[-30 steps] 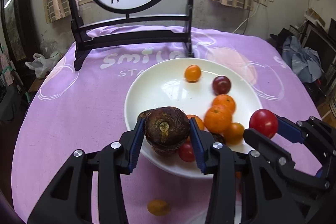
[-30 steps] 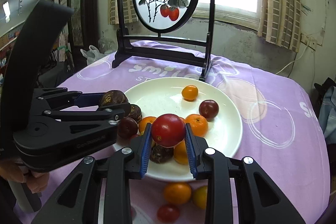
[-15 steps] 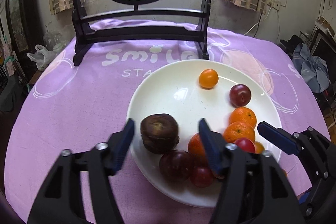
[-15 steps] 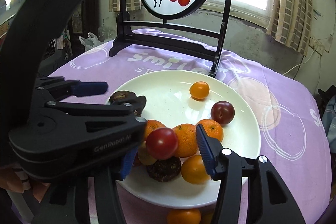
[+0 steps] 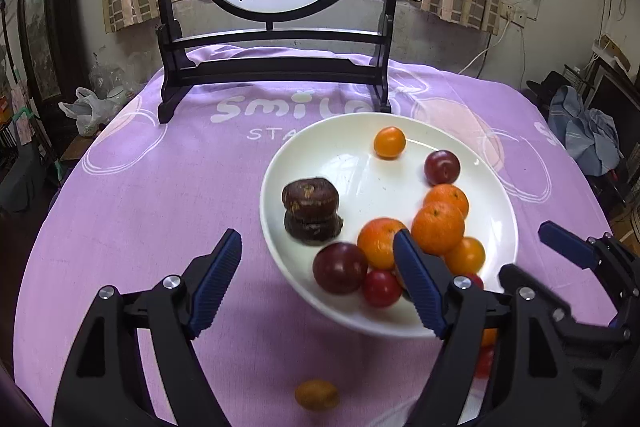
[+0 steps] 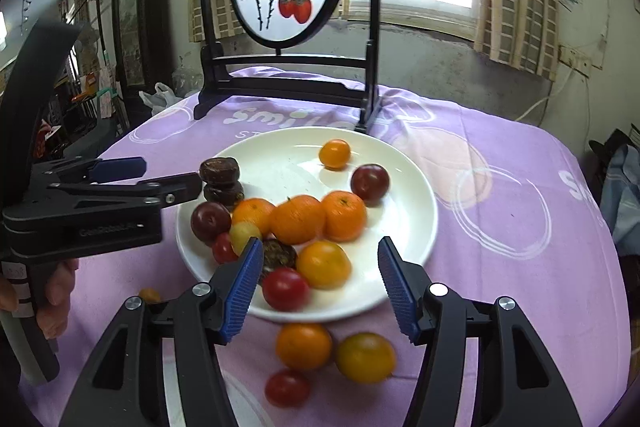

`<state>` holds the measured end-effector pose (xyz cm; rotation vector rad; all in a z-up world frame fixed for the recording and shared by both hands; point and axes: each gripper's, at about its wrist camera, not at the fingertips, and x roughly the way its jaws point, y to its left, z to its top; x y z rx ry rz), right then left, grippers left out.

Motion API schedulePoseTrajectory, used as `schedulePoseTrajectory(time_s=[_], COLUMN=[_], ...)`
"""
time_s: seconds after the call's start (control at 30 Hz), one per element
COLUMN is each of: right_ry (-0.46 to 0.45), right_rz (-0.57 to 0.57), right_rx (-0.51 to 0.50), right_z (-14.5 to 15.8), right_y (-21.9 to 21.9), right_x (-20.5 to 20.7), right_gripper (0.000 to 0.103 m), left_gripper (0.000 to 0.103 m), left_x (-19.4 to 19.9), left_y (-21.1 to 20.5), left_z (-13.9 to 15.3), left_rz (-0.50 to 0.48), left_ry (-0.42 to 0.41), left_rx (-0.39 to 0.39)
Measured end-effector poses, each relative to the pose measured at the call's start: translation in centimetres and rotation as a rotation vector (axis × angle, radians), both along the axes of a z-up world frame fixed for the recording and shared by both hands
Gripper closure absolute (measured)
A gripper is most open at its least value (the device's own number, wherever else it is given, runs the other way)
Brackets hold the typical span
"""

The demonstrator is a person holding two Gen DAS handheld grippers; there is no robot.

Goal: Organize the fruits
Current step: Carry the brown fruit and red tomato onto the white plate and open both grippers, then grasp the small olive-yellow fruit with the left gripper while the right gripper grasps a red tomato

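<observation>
Right hand-held gripper [image 6: 316, 285] gapes wide, holding nothing; left hand-held gripper [image 5: 318, 281] likewise wide and bare. Loose fruit off the white plate [image 6: 416, 203]: orange tomato [image 6: 304, 346], yellow tomato [image 6: 365, 357], red cherry tomato [image 6: 287, 388], all on the counter [image 6: 500, 187] just below your right fingers, nearer than the left. Judged next: drop the right one down.

Each black tool [image 5: 318, 269] [image 6: 316, 279] has ribbed blue pads, silver screws and, seemingly, faint "GenRobot" lettering.
</observation>
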<state>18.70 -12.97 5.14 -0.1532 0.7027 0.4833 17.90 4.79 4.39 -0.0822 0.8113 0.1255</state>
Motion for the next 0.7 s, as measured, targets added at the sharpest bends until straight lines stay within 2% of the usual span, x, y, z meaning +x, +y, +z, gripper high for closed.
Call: schedulePoseTrajectory(time_s=[0.33,0.7], right_ry=[0.025,0.091], right_rz=[-0.043,-0.016], right_rx=[0.037,0.047], right_z=[-0.3,-2.3], right_y=[-3.6,-4.1], right_x=[-3.2,-6.4], right_gripper=[0.037,0.033], left_gripper=[0.024,0.024], left_x=[-3.9,-6.6], left_y=[-0.5,-0.6], left_z=[-0.5,-2.8], left_rz=[-0.012,-0.008], left_ry=[0.0,0.043], left_rx=[-0.021,-0.05])
